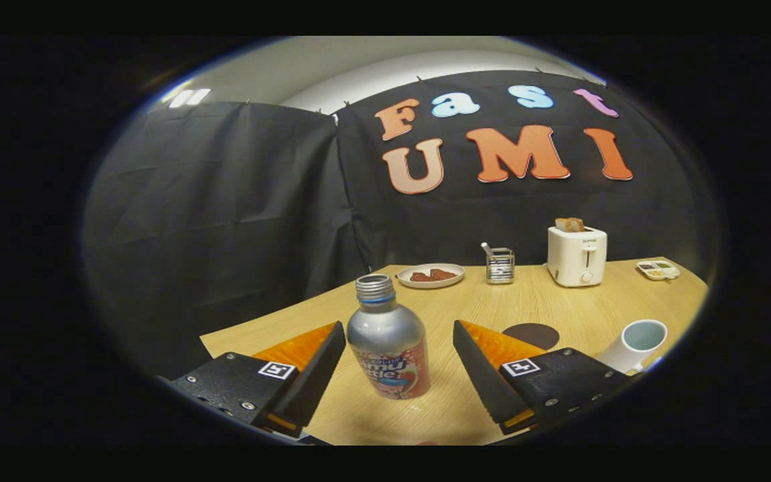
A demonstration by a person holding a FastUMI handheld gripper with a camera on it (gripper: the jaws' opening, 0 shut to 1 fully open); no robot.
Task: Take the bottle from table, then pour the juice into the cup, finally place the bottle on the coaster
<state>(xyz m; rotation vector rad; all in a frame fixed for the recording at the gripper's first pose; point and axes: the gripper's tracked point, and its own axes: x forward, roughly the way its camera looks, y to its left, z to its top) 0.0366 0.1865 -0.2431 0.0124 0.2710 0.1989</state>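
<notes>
A silver metal bottle [389, 341] with an uncapped threaded neck and a printed label stands upright on the wooden table [439, 308]. It sits between my two fingers, closer to the left one, with a gap on each side. My gripper [399, 335] is open and touches nothing. A dark round coaster [531, 335] lies flat just beyond the right finger. A white cup [633, 345] with a pale blue inside stands to the right of the coaster, beside the right finger.
Along the table's far edge stand a plate of reddish food [431, 275], a wire holder [500, 265], a white toaster with bread in it [577, 255] and a small tray [658, 270]. Black cloth walls close in behind and on the left.
</notes>
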